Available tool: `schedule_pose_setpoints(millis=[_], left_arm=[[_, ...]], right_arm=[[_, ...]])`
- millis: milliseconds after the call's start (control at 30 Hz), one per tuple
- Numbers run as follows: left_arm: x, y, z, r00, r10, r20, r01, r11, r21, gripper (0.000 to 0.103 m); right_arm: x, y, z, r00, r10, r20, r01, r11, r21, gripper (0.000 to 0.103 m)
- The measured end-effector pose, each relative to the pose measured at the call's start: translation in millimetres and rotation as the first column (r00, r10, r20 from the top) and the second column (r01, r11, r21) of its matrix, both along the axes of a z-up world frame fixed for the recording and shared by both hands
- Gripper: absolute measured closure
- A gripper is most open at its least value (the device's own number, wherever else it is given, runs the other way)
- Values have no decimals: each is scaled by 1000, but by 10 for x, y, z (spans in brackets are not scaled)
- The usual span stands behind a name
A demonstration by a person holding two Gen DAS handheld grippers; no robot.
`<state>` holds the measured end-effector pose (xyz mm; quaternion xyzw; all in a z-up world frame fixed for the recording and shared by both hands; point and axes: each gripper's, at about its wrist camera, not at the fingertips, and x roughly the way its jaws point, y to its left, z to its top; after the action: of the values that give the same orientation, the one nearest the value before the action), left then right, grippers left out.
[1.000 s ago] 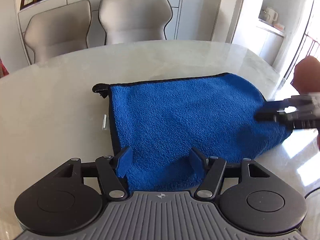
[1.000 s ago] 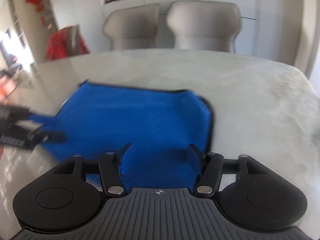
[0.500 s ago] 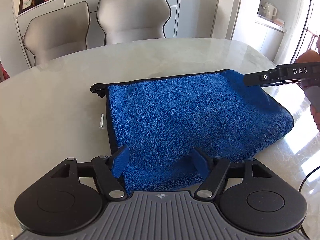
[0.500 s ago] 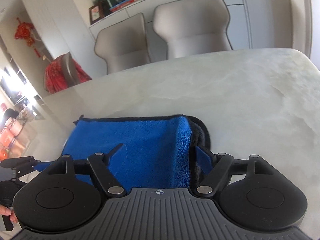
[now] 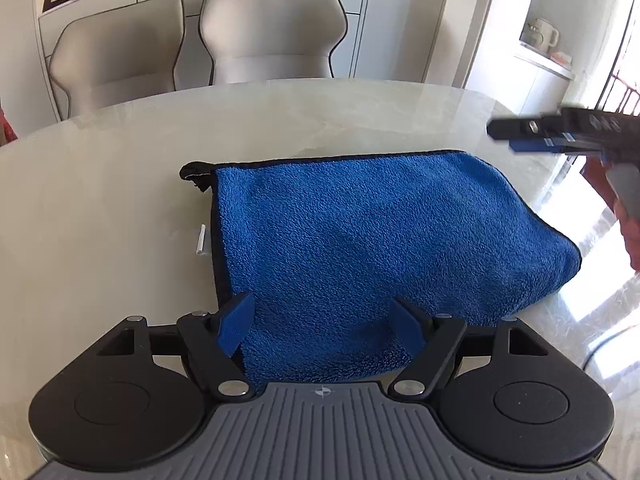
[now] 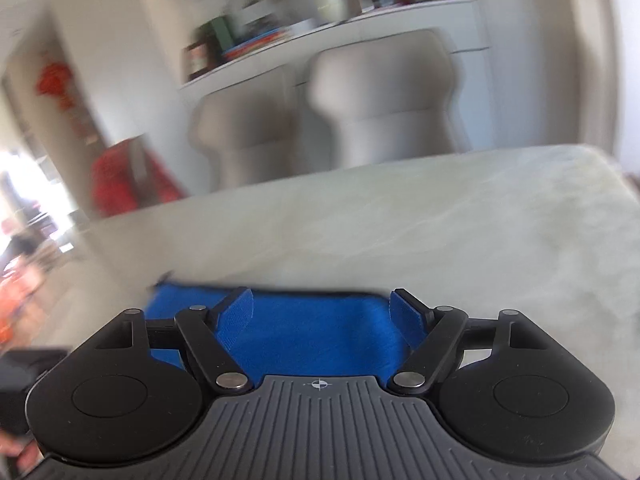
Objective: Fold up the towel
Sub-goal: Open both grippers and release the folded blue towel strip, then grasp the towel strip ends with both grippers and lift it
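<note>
A blue towel with a black edge (image 5: 380,236) lies folded on the pale marble table (image 5: 120,208); it also shows blurred in the right wrist view (image 6: 312,332). My left gripper (image 5: 324,320) is open and empty, just above the towel's near edge. My right gripper (image 6: 322,312) is open and empty, raised above the towel. In the left wrist view the right gripper's fingers (image 5: 520,134) hang in the air past the towel's far right corner.
Two grey chairs (image 5: 192,40) stand behind the table, with a white cabinet behind them. A small white tag (image 5: 201,240) lies by the towel's left edge. The table's right edge (image 5: 600,320) is near the towel.
My right gripper has lifted off the towel and moved up and back to the right, its view now blurred. The towel lies still. My left gripper has barely moved.
</note>
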<state>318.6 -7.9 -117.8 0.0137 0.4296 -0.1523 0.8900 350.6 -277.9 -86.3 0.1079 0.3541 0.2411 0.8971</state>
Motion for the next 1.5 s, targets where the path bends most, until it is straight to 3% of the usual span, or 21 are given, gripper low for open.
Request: schedule_pose_setpoints(millis=[167, 333, 467, 633, 800, 867, 933, 967, 1000, 1067, 1167, 1233, 1300, 1400, 1500], left_arm=[[-65, 117, 55, 999, 33, -14, -33, 998, -44, 25], [-199, 434, 105, 980, 191, -49, -197, 966, -165, 23], [-271, 656, 17, 942, 294, -162, -330, 897, -294, 22], [-239, 691, -4, 908, 327, -261, -406, 836, -369, 21], [-124, 785, -67, 856, 356, -375, -506, 728, -463, 21], [-63, 824, -114, 832, 366, -418, -545, 683, -487, 21], [-10, 841, -159, 820, 366, -439, -562, 657, -503, 22], [11, 840, -173, 819, 367, -442, -565, 653, -504, 24], [23, 824, -174, 823, 371, -430, -559, 666, -494, 28], [38, 778, -170, 835, 378, -399, -540, 701, -465, 58], [36, 750, -147, 856, 347, -384, -505, 723, -472, 78], [26, 742, -103, 867, 330, -374, -485, 732, -478, 81], [33, 737, -61, 875, 321, -363, -471, 740, -481, 85], [75, 732, 4, 884, 302, -357, -452, 744, -492, 89], [114, 725, 67, 893, 286, -348, -435, 747, -503, 90]], right_arm=[[-251, 211, -194, 995, -7, -101, -9, 988, -155, 21], [-685, 322, -50, 999, -28, -33, 20, 975, -223, 11], [-943, 435, 25, 999, 2, 34, 8, 956, -293, 11], [-991, 549, -15, 999, 19, 34, -5, 928, -372, 10], [-1034, 543, -46, 1000, 12, 25, -2, 929, -371, 10], [-1047, 534, -32, 1000, 9, 27, 2, 930, -369, 4], [-1080, 518, 16, 999, -5, 44, 20, 932, -362, 1], [-1100, 519, 48, 998, -8, 56, 27, 933, -358, 1], [-1117, 524, 78, 998, -9, 67, 32, 934, -355, 1], [-1137, 555, 124, 997, -8, 83, 38, 930, -366, 1], [-1150, 696, 158, 995, 20, 93, 22, 904, -427, 1], [-1160, 835, 152, 993, 55, 104, 2, 876, -482, 1], [-1209, 1049, 116, 983, 97, 158, 10, 823, -568, 1], [-1327, 1370, 30, 941, 231, 247, -8, 744, -668, 1], [-1414, 1648, -58, 892, 318, 321, 10, 696, -718, 1]])
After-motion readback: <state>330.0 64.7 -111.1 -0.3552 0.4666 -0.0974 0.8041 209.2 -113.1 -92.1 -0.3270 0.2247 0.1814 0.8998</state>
